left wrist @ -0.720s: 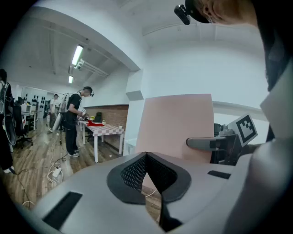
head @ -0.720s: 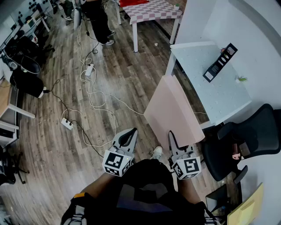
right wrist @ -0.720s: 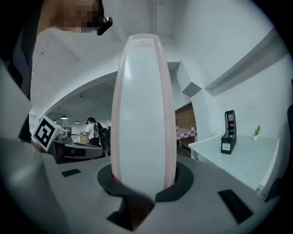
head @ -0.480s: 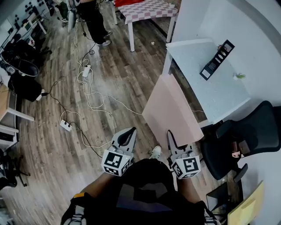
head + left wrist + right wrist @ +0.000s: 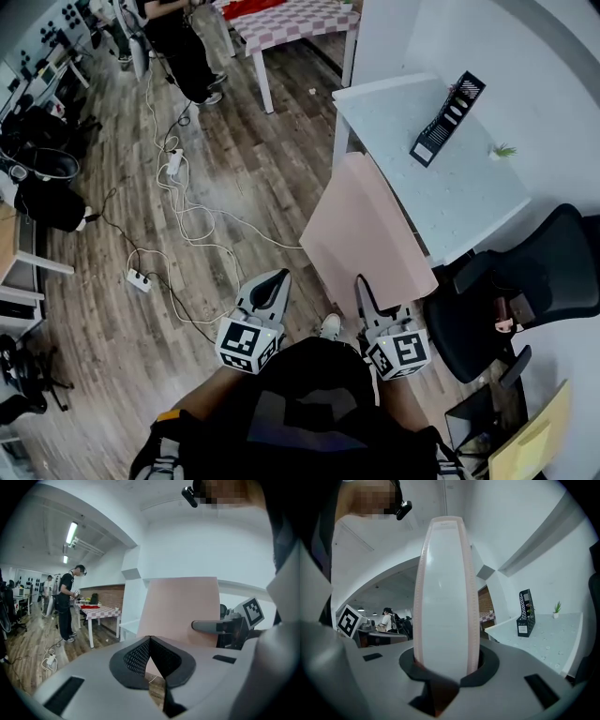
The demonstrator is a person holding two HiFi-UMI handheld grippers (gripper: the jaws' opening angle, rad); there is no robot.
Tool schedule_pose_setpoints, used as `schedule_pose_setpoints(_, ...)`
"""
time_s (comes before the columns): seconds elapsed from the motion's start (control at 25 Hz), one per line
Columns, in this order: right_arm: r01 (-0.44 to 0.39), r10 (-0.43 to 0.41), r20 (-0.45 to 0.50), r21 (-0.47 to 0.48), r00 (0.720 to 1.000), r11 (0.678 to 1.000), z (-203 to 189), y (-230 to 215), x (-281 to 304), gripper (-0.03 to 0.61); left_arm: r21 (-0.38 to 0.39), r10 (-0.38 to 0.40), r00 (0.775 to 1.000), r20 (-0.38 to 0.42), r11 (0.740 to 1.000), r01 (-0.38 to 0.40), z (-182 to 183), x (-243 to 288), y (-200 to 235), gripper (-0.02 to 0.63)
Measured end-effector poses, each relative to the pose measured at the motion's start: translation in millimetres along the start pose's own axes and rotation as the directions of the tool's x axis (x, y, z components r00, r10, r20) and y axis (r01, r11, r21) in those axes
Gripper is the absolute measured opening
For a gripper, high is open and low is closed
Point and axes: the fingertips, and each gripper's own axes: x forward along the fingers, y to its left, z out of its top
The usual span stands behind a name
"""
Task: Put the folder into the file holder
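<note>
A large pink folder (image 5: pixel 361 234) stands on edge, slanting up and away from my right gripper (image 5: pixel 364 292), which is shut on its near lower corner. In the right gripper view the folder (image 5: pixel 446 597) rises edge-on out of the jaws of that gripper (image 5: pixel 446 665). The black file holder (image 5: pixel 445 117) stands on the white table (image 5: pixel 469 202) beyond the folder and appears again as the holder (image 5: pixel 526 613) at the right. My left gripper (image 5: pixel 272 286) hangs beside the folder, shut and holding nothing; its own view shows its pads (image 5: pixel 140 656) meeting.
A black office chair (image 5: pixel 525 291) stands at the table's near right. Cables and power strips (image 5: pixel 187 216) trail over the wooden floor on the left. A checked table (image 5: pixel 291 23) and a person (image 5: pixel 183 47) are at the back. A small plant (image 5: pixel 503 150) sits on the white table.
The table and file holder have slid left and slightly up in the head view. The folder stays in the right gripper, and the left gripper keeps its place.
</note>
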Motion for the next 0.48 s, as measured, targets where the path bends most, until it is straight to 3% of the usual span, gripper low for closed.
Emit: schedule_pose_setpoints(0.48, 0.034, -0.034, 0.029, 0.010, 0.999, 0.999, 11.4, -78.9, -5.1, 0.121, 0.023, -0.040, 0.999, -0.012, 0.999, 0.040, 16.6, 74.7, -41.3, 0.006)
